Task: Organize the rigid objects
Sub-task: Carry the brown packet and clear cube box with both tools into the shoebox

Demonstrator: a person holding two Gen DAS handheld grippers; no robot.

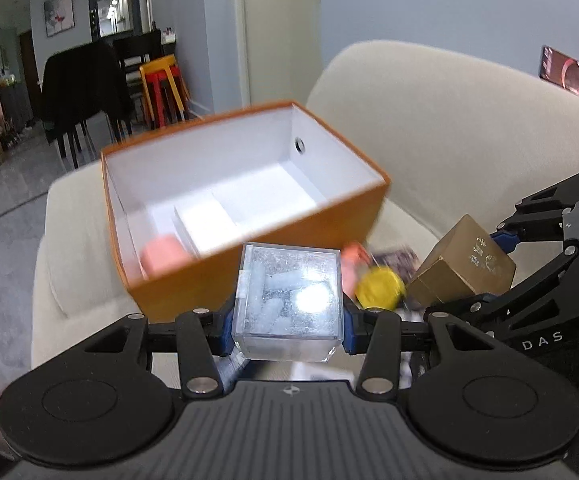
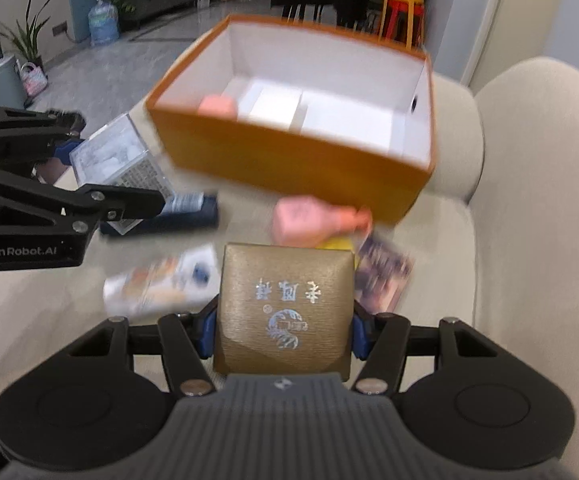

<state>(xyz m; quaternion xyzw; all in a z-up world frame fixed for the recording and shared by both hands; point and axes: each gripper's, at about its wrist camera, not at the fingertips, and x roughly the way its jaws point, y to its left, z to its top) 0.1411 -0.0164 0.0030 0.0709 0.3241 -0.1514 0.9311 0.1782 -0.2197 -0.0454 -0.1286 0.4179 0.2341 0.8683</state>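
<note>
Boxes (two gripped) [image 1: 288, 300] [image 2: 283, 312], one orange bin [image 2: 289, 160].

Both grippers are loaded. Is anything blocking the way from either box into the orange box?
Nothing visible does. The clear box in the left gripper and the gold box in the right gripper face the orange box, whose top is open; loose items lie lower, on the cushion.

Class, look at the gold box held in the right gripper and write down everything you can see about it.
The gold box is a squarish box with a brushed, metallic-looking gold finish. Its top face carries silver characters above a round silver emblem. It appears closed. The right gripper holds it, a blue pad pressed on each side, and it seems lifted above the beige cushion, though blur makes this uncertain. From the left wrist view it appears tilted.
</note>
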